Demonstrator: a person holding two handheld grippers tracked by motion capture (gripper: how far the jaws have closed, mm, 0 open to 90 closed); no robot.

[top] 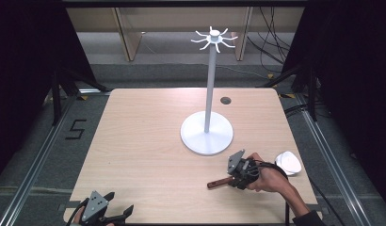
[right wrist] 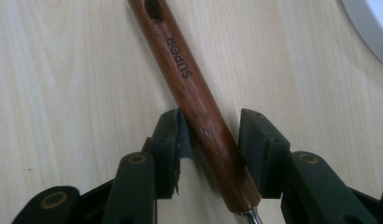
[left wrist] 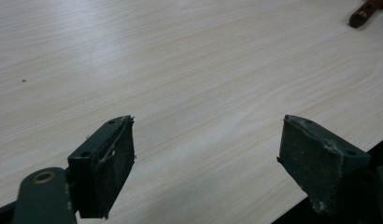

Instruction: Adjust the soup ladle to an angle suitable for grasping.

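Wooden handle between right gripper jaws

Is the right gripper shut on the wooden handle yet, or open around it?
Open around it. The right gripper straddles the wooden handle: the left finger touches it, the right finger stands clear.

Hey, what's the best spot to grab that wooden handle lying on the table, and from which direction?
Grip the wooden handle across its round shaft, near the metal end, coming down from above. It lies flat on the table, so only its two long sides are free. The right gripper already straddles it there; the hanging hole stays clear.
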